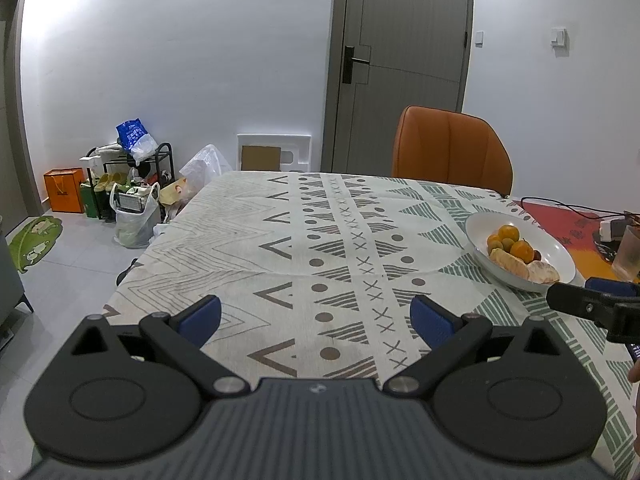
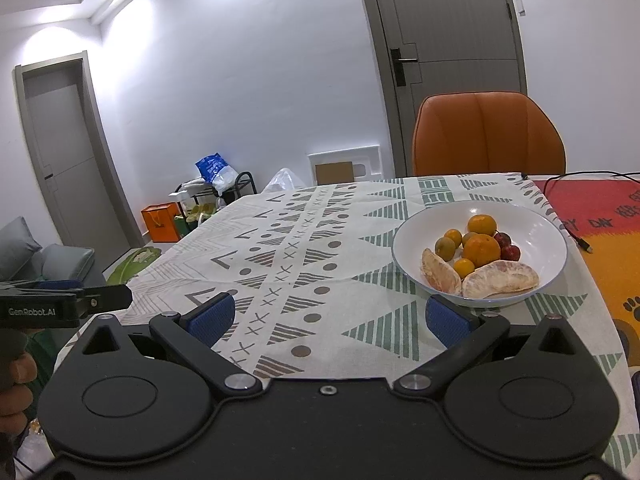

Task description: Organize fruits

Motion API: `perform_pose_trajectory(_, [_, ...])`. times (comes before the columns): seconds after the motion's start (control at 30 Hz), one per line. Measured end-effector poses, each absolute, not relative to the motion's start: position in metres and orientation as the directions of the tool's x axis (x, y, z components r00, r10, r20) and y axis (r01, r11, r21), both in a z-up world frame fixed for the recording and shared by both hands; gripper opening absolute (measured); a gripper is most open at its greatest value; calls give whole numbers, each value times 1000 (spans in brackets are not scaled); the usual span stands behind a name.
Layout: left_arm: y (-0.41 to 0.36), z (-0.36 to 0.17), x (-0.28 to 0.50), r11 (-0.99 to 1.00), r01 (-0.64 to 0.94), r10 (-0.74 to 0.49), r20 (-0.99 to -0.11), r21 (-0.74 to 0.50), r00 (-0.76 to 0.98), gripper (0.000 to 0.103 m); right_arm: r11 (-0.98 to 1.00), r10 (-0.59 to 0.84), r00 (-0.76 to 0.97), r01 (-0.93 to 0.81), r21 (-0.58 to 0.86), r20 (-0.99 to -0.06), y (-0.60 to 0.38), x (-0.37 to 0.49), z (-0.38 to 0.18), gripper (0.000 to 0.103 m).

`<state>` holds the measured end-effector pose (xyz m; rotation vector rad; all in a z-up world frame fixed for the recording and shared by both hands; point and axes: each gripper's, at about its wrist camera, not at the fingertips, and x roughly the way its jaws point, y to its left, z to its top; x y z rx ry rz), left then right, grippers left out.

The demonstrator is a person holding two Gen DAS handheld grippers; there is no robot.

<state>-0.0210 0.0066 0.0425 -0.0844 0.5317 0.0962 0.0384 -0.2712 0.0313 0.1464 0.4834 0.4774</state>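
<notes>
Lying beyond right gripper: fruit bowl

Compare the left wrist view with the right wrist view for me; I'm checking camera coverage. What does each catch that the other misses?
Only the left wrist view shows a drinking glass and a white plug block at the table's right edge, plus a wall switch.

Only the right wrist view shows a second door, a grey sofa and the red cherries in the bowl.

Both show the white bowl of oranges and peeled segments, the patterned tablecloth, the orange chair, and both grippers open and empty: left gripper, right gripper.
</notes>
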Motion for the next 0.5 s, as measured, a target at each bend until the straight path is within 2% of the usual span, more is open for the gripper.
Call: perform_pose_trajectory(0.5, [7,42,-21,992,-114,70,-510,-55,857,100,879,477,776,-409,246,-413,-270,39,30,103])
